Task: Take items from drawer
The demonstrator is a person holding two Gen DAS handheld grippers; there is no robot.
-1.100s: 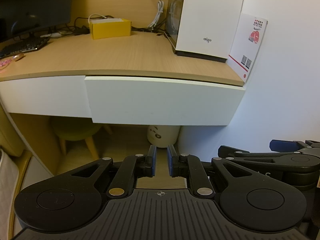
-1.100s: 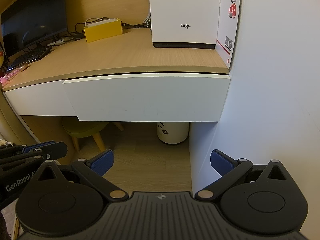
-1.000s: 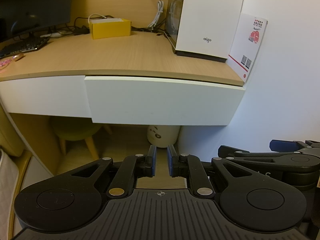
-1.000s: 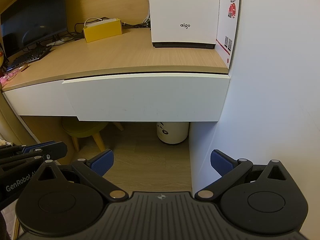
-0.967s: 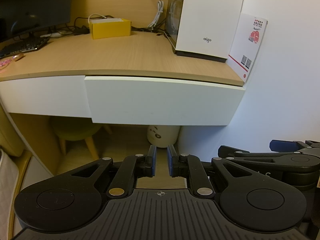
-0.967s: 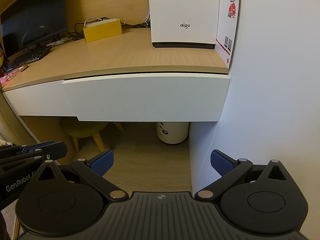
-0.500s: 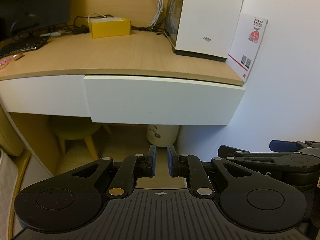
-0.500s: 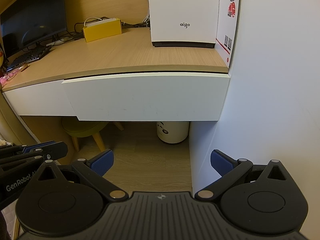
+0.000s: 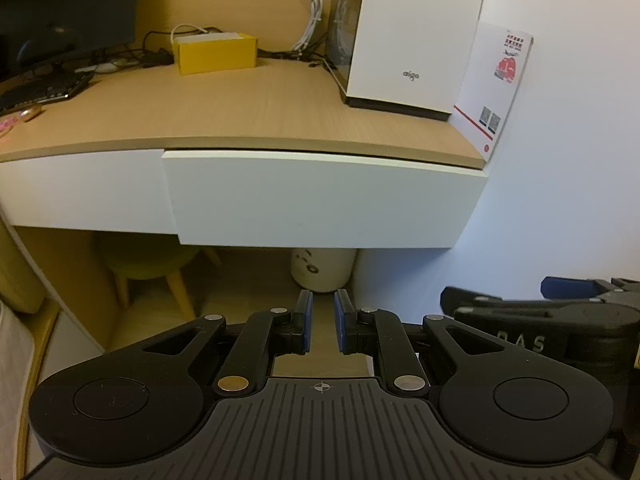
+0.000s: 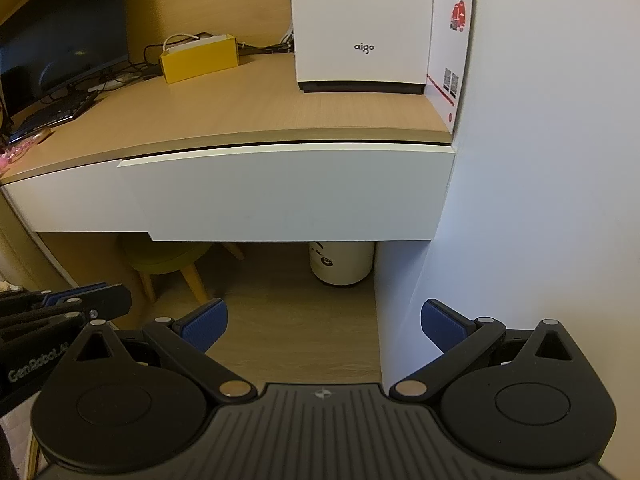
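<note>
The white drawer (image 9: 320, 204) hangs under the wooden desktop (image 9: 248, 112), its front standing slightly proud of the white panel to its left; nothing of its inside shows. My left gripper (image 9: 322, 326) hovers low in front of it, shut, blue pads almost together and holding nothing. In the right wrist view the same drawer (image 10: 288, 192) fills the middle. My right gripper (image 10: 325, 324) is open, its blue pads wide apart and empty, well short of the drawer front.
A white computer case (image 10: 360, 24), a leaning card (image 10: 452, 40) and a yellow box (image 10: 200, 58) stand on the desk. A keyboard (image 9: 40, 90) lies far left. Under the desk are a green stool (image 10: 168, 260) and a white bin (image 10: 342, 262). A white wall (image 10: 540, 200) closes the right.
Both views have drifted only very slightly. The drawer front and both grippers' jaws stand as before.
</note>
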